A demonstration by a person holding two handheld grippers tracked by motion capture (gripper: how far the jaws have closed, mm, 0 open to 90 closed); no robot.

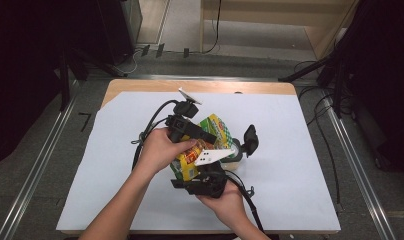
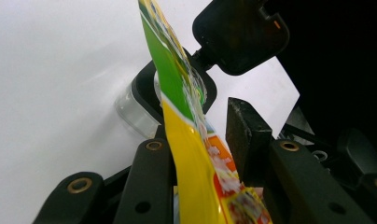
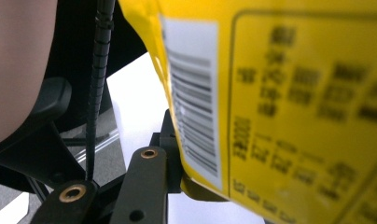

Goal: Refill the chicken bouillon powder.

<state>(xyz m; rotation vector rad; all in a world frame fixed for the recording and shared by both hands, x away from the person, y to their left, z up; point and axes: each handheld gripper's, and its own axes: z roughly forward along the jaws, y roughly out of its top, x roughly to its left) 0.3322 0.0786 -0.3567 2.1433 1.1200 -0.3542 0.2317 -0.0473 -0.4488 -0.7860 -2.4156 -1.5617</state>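
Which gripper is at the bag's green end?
The left gripper, at the green end over the jar; the right gripper is at the bag's yellow, barcoded end.

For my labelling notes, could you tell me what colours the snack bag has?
The snack bag is mainly yellow with a green top and orange patches; the left gripper view shows it best.

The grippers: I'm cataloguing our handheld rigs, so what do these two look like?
Both are black. The left gripper carries a grey three-cornered plate and trails a black cable; its jaws have brass-coloured rivets. The right gripper bears a white plate with dark dots. Forearms are sleeveless.
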